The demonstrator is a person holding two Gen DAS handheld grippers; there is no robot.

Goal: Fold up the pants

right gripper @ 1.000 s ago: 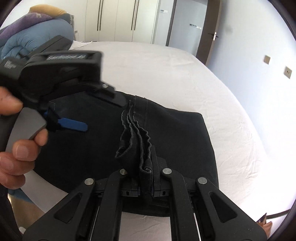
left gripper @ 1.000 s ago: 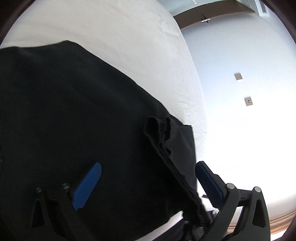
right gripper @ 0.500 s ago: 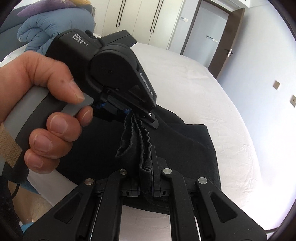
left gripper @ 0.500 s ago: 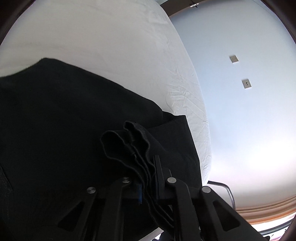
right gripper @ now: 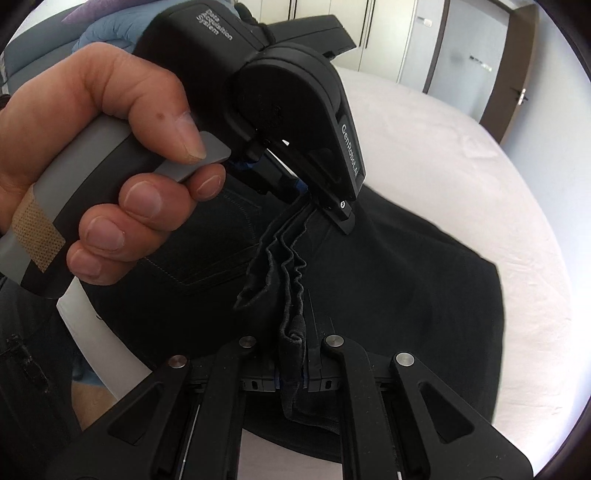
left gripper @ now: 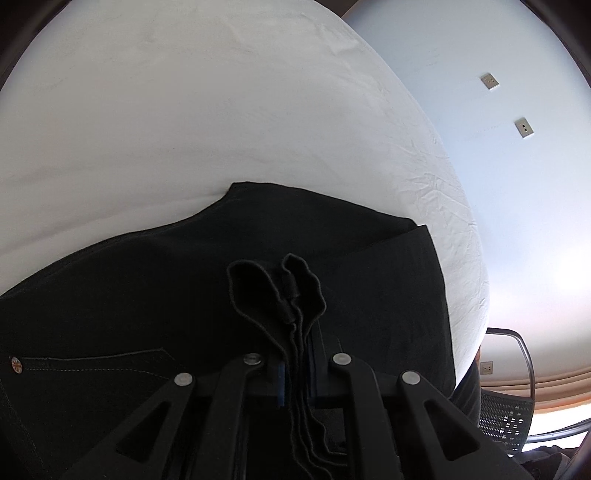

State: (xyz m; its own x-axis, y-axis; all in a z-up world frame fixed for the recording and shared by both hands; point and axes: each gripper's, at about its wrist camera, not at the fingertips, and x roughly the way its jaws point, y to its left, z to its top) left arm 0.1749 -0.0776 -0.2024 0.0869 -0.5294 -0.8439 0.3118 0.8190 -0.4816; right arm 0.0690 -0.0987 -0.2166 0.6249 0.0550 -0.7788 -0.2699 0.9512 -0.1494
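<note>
Black pants (left gripper: 129,295) (right gripper: 406,295) lie partly folded on a white bed (left gripper: 221,110) (right gripper: 461,166). My left gripper (left gripper: 295,373) is shut on a bunched, layered edge of the pants, whose folds stick up between its jaws. My right gripper (right gripper: 295,376) is shut on another part of the same gathered edge. In the right wrist view the left gripper (right gripper: 310,195), held by a person's hand (right gripper: 103,177), pinches the far end of that pleated strip. A back pocket (right gripper: 207,251) and a metal rivet (left gripper: 16,364) show on the cloth.
The bed's sheet stretches beyond the pants. A white wall with sockets (left gripper: 523,127) stands to the right, a dark chair (left gripper: 509,406) below it. Wardrobe doors (right gripper: 406,33), a brown door (right gripper: 517,74) and a blue duvet (right gripper: 107,26) are at the back.
My left gripper went from open to shut on the pants' bunched edge, then lifted it toward the right gripper. More bare sheet shows beyond the pants.
</note>
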